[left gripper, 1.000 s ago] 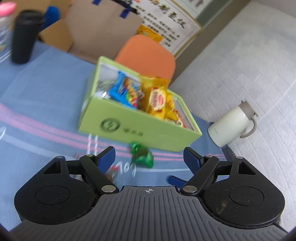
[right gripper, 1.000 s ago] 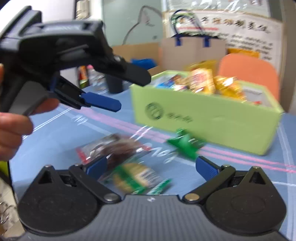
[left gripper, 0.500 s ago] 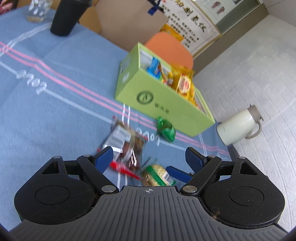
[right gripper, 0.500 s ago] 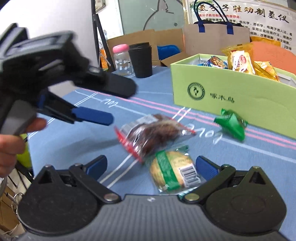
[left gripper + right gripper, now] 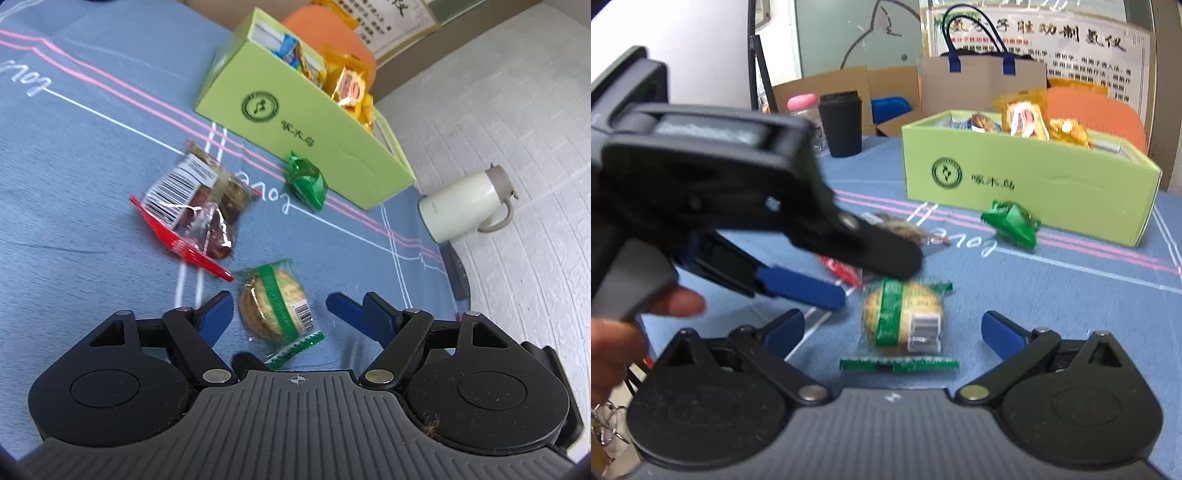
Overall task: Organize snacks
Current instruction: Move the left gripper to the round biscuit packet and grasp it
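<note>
A round cookie in a clear wrapper with a green band [image 5: 271, 308] [image 5: 901, 314] lies on the blue tablecloth. My left gripper [image 5: 297, 299] hovers over it, jaws closing, pads clear of the wrapper. My right gripper [image 5: 892, 321] faces the same cookie from the near side, jaws also closing and not touching it. In the right wrist view the left gripper's blue finger [image 5: 801, 288] sits just left of the cookie. Farther off lie a red-edged clear packet of dark snacks [image 5: 199, 206] [image 5: 905, 229] and a green wrapped candy [image 5: 304, 181] [image 5: 1010, 221]. Behind them stands the light green box [image 5: 314, 122] [image 5: 1027, 184] with several snacks inside.
A white jug [image 5: 461, 206] stands on the floor beyond the table's right edge. At the back of the table are a black cup [image 5: 840, 122] and a pink-lidded bottle [image 5: 801, 103]. A paper bag [image 5: 982, 85] and an orange chair [image 5: 1097, 114] sit behind the box. A hand [image 5: 628, 332] holds the left gripper.
Both grippers have come closer to the cookie, the left one dropping in over the loose snacks. The jaws of both stand narrower than before.
</note>
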`<state>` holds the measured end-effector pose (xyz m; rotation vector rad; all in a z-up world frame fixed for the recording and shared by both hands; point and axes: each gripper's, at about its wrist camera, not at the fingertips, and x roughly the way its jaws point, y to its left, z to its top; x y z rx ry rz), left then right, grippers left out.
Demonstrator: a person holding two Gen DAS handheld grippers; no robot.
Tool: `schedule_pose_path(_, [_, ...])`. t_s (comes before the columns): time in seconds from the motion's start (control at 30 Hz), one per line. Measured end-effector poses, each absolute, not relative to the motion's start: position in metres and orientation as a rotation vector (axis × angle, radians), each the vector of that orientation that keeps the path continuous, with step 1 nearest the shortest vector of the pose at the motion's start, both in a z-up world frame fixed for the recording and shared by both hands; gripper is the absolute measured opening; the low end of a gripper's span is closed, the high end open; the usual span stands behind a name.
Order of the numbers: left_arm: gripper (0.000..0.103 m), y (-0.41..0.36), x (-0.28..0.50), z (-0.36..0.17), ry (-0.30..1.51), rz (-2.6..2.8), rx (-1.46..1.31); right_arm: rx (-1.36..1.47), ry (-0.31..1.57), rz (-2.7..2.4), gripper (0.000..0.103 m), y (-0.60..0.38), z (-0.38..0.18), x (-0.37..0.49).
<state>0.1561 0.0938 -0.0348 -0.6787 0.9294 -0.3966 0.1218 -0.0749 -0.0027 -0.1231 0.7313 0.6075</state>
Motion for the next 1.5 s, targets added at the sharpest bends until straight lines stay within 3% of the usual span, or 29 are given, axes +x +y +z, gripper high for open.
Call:
schedule_pose_path(0.07, [0.056, 0.09, 0.157, -0.036, 0.942, -0.387, -0.666, -0.133, 0.737, 0.619, 0.068, -0.074, -0.003, 0.123])
schedule_pose_path(0.37, [0.055, 0.081, 0.159, -0.038, 0.944, -0.374, -0.635, -0.135, 0.745, 0.604, 0.081, -0.077, -0.015, 0.128])
schedule_pose_path(0.43, [0.045, 0.078, 0.16, -0.039, 0.938, -0.369, -0.61, -0.165, 0.725, 0.617, 0.072, -0.071, -0.015, 0.123])
schedule_pose_path(0.5, [0.017, 0.075, 0.159, -0.036, 0.933, -0.336, -0.543, -0.198, 0.699, 0.596, 0.069, -0.067, -0.014, 0.116])
schedule_pose_path(0.57, [0.007, 0.075, 0.158, -0.036, 0.94, -0.324, -0.519, -0.182, 0.685, 0.586, 0.061, -0.073, -0.01, 0.115])
schedule_pose_path(0.83, [0.007, 0.066, 0.167, -0.033, 0.941, -0.389, -0.583, -0.121, 0.674, 0.529, 0.06, -0.098, 0.001, 0.12])
schedule_pose_path(1.0, [0.017, 0.042, 0.181, -0.036, 0.967, -0.436, -0.556, -0.073, 0.714, 0.477, 0.06, -0.117, -0.007, 0.129])
schedule_pose_path(1.23, [0.033, 0.034, 0.181, -0.042, 0.98, -0.459, -0.562, -0.064, 0.718, 0.484, 0.07, -0.121, -0.014, 0.128])
schedule_pose_path(1.33, [0.039, 0.032, 0.179, -0.042, 0.957, -0.464, -0.549, -0.085, 0.713, 0.48, 0.07, -0.119, -0.015, 0.127])
schedule_pose_path(1.37, [0.041, 0.029, 0.178, -0.042, 0.947, -0.459, -0.533, -0.084, 0.712, 0.484, 0.066, -0.119, -0.015, 0.128])
schedule_pose_path(1.5, [0.039, 0.005, 0.177, -0.032, 0.919, -0.42, -0.402, -0.185, 0.679, 0.455, 0.065, -0.108, -0.012, 0.12])
